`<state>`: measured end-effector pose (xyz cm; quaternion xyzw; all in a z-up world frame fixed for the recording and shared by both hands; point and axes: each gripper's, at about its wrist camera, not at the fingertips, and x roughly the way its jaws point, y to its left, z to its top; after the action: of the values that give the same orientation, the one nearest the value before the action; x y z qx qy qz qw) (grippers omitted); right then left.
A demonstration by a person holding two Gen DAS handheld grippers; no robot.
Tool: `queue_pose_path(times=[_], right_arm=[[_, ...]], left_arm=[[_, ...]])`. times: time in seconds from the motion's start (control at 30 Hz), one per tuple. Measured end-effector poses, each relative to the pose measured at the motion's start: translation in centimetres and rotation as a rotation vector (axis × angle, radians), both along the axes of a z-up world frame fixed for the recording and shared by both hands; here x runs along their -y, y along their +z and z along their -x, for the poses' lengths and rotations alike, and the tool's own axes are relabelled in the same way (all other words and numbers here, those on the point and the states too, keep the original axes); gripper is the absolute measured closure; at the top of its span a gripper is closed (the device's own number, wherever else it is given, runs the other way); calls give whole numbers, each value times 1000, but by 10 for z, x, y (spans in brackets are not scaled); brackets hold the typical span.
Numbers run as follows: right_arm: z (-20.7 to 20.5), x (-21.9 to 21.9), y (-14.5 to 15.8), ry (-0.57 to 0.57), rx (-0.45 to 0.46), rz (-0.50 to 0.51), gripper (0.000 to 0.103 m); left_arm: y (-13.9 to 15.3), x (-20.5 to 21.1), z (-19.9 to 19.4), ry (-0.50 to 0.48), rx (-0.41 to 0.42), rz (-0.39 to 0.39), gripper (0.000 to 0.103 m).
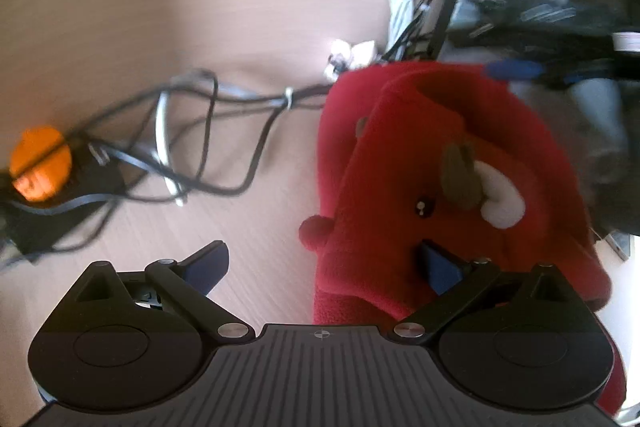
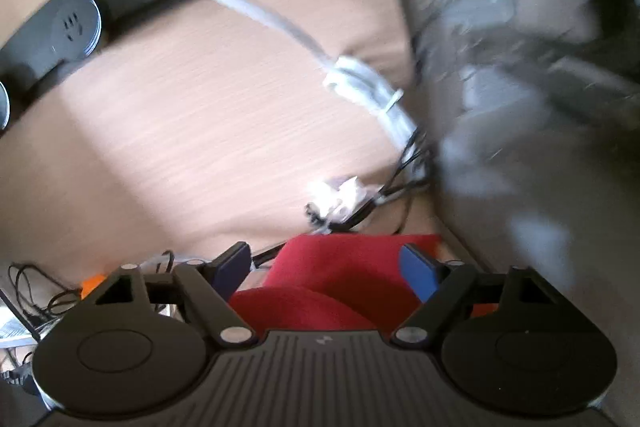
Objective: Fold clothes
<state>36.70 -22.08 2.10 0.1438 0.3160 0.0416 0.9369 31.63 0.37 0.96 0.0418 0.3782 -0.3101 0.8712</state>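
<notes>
I am seeing the red fleece garment (image 1: 440,163) lying bunched on the wooden desk (image 1: 200,7), not yet flat. My left gripper (image 1: 324,267) is standing spread, one finger over the cloth, gripping nothing. My right gripper (image 2: 324,267) is also spread, with red cloth between the fingers but not pinched. I am worrying that the black cables (image 1: 192,147) and the white cord (image 2: 360,83) beside the garment are getting snagged if I am dragging the cloth

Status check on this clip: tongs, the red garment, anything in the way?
Left tongs open, one finger on the red fleece garment. Right tongs open above it. Black cables and white cord clutter the desk.
</notes>
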Motion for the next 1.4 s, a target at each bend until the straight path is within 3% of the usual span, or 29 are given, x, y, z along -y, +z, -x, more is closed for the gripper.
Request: queue_pose_path(times=[0.13,0.27,0.4,0.5,0.63,0.83,1.03,1.2,1.4], right_arm=[[-36,9,-43,22,-150,-39,22],[-47,15,-48,38,-148,-26,22],[-32,12,-33,25,-99,-2,21],[8,10,-8,1,-22,-2,17],[88,4,17,-50,50,5,3],[203,-30,11,-128,53,152,0],[294,-64,-17,-220,-14,149,0],[349,-105,-43,-312,-15,261,0],[376,-126,-58,-349,-62,256,0]], left_arm=[[18,-8,22,-72,6,47,1],[12,-11,40,-140,-73,79,1],[-10,5,57,-174,-116,21,1],[-17,18,65,-174,-56,-27,0],[-22,25,71,-140,-15,-41,0],[1,9,108,-64,95,-7,0],[21,-23,178,-62,257,4,0],[9,-51,211,-33,227,-45,0],[-1,-74,236,4,175,-40,0]])
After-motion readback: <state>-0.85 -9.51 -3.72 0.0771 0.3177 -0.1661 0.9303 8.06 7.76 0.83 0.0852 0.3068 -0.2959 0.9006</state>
